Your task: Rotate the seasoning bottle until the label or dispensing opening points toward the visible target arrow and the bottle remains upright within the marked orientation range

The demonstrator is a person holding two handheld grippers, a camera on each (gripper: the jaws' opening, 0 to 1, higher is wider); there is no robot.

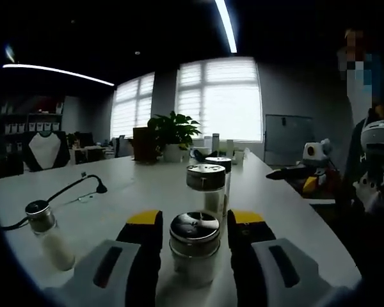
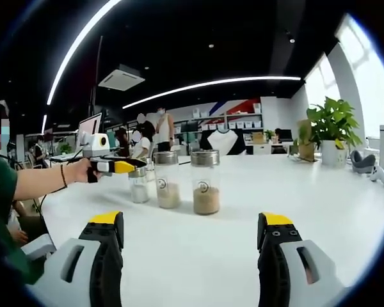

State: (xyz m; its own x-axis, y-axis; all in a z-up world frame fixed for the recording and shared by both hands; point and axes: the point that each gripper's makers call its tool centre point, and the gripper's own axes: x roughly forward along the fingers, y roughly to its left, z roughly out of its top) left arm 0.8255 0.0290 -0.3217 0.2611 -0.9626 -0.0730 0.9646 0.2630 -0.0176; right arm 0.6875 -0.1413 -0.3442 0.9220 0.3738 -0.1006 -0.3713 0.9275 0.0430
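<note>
A glass seasoning bottle (image 1: 194, 246) with a shiny perforated cap stands upright on the white table (image 1: 134, 192), deep between my left gripper's (image 1: 195, 219) yellow-tipped jaws, which press close on both its sides. From the right gripper view, the left gripper (image 2: 129, 167) is held by a person's hand at that same bottle (image 2: 139, 184). My right gripper (image 2: 192, 220) stands wide open over bare table, well short of the bottles. It also comes into the left gripper view at the table's right edge (image 1: 278, 173). I see no target arrow.
Two more upright bottles (image 1: 206, 185) (image 1: 221, 171) stand just beyond the held one; in the right gripper view they (image 2: 168, 180) (image 2: 206, 182) hold tan seasoning. A fourth bottle (image 1: 48, 233) leans at left. A black cable (image 1: 70, 188) and potted plant (image 1: 173, 134) lie farther back.
</note>
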